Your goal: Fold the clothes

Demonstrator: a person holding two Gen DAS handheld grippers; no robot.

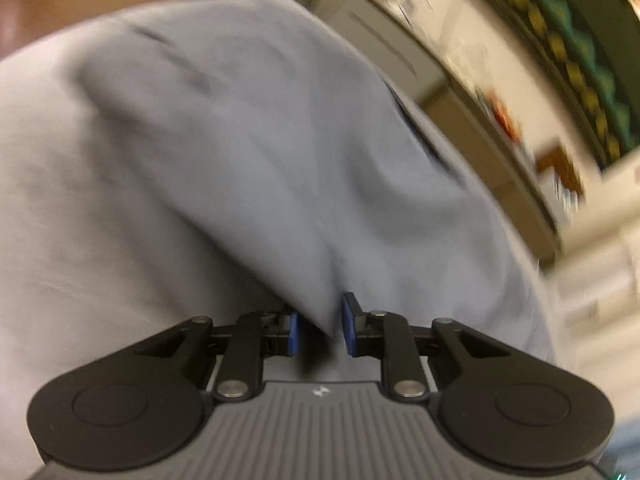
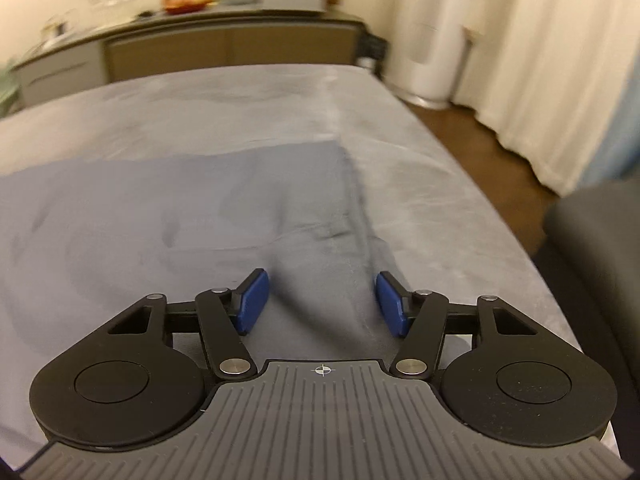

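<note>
Covering most of both views is a pale grey-blue bed sheet [image 2: 248, 112], spread over a bed. Beyond its far edge in the right wrist view, a long low cabinet [image 2: 228, 46] w/ cluttered top is seen against a cream wall; cream curtains [image 2: 560, 80] hang at far right, over brown floor [image 2: 480, 148].

A darker grey-blue garment [image 2: 180, 216] is laid flat on the sheet, near-centre and left, its right edge running away from the camera. A ridge of it sits between the right gripper [image 2: 322, 302] pads, which are held apart, not pressing the cloth. In the left wrist view, a raised fold of the garment [image 1: 256, 160] is pinched by the left gripper [image 1: 320, 332], pads nearly together on the cloth. That view is blurred and tilted. Both grippers are angled downward twd the bed.
</note>
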